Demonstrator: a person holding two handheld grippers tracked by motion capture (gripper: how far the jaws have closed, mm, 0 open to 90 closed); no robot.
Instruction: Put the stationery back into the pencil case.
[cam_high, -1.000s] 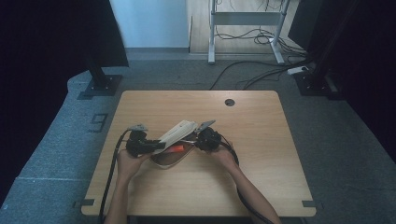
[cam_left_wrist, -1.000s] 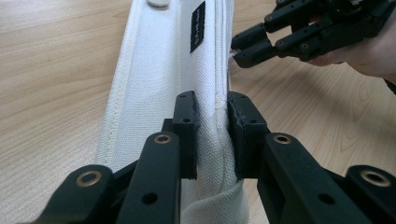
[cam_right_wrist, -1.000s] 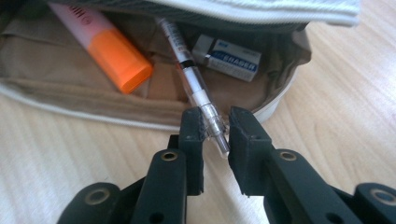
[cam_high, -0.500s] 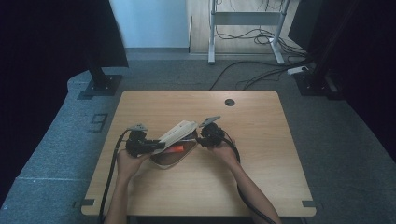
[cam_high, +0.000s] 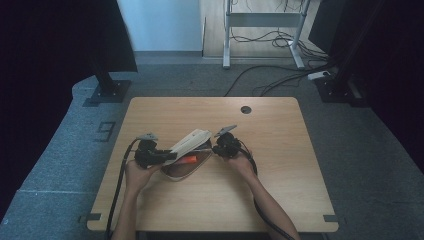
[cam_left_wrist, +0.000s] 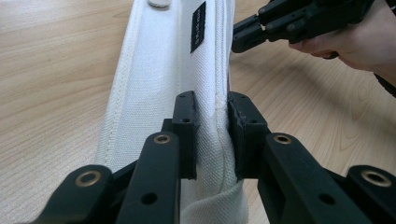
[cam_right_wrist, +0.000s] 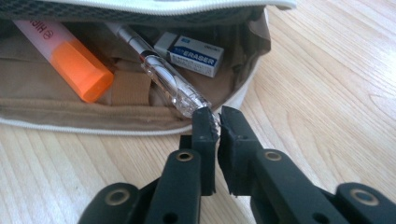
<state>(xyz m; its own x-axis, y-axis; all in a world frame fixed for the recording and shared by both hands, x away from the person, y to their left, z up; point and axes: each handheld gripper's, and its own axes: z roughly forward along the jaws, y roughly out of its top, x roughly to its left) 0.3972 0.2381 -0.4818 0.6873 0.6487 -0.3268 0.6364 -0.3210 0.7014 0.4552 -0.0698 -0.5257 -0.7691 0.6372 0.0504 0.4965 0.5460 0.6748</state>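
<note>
Left tool: jaws pinched on the white pouch's fabric edge.
Other tool: at 1 o'clock, hand-held.
Surface: pale wood.

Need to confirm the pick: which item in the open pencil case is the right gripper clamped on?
The clear pen: the right gripper pinches its near tip. The orange highlighter and eraser lie untouched.

Colours, pencil case and contents
White woven pencil case, black label, tan lining. Orange-capped pink highlighter, clear pen, white/blue eraser. Black gripper jaws. Light wood-grain table.
</note>
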